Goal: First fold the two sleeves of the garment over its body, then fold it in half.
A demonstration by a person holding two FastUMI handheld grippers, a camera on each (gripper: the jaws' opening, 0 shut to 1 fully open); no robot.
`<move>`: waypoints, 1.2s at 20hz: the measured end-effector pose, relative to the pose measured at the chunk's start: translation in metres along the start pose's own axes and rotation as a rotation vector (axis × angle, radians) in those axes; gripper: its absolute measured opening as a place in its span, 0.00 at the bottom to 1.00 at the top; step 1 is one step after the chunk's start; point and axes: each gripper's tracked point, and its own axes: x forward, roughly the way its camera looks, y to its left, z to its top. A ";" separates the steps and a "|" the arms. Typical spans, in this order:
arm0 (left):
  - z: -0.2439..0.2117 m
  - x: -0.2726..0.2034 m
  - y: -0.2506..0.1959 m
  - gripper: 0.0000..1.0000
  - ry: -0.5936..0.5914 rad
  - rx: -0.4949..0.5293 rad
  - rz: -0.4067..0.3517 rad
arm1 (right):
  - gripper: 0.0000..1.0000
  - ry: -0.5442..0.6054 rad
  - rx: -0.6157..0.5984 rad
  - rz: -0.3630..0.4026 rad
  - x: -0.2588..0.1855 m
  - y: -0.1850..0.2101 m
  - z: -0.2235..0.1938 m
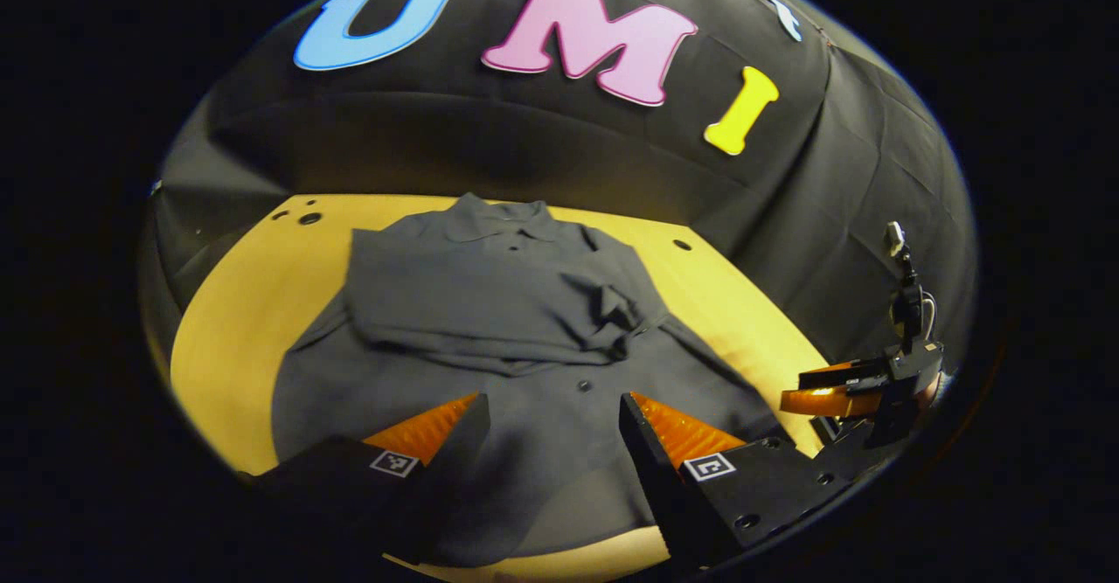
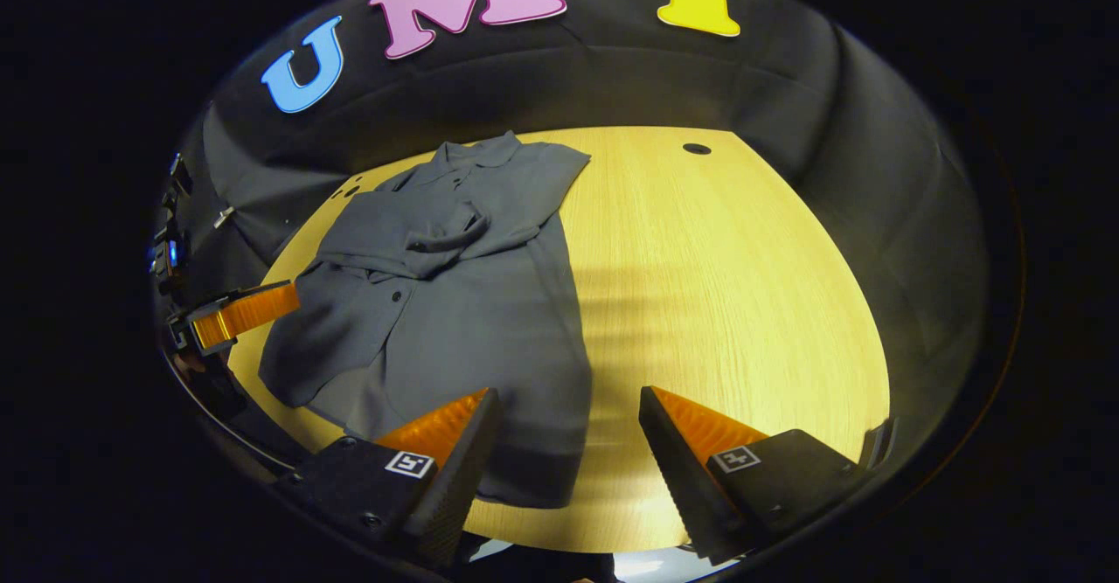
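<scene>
A dark grey collared shirt lies flat on the yellow wooden table, collar at the far side, both sleeves folded across its chest. My left gripper hovers open over the shirt's lower hem, nothing between its fingers. The right gripper appears at the right edge of the left gripper view, beside the shirt's hem corner. In the right gripper view the shirt spreads left of centre, and my right gripper stands open above its near right hem corner. The left gripper shows at the left edge there.
The table is bare wood to the right of the shirt, with a round hole near its far edge. More small holes sit at the far left corner. Black cloth walls close in behind and beside the table.
</scene>
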 end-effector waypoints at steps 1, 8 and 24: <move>-0.005 -0.010 0.011 0.94 0.003 -0.019 0.026 | 0.99 0.008 0.005 -0.002 0.000 0.001 -0.004; -0.049 -0.057 0.089 0.94 0.057 -0.042 0.201 | 0.99 0.044 0.030 -0.004 0.002 0.014 -0.027; -0.115 -0.057 0.165 0.95 0.261 -0.027 0.360 | 0.99 0.152 0.027 -0.064 0.019 0.015 -0.064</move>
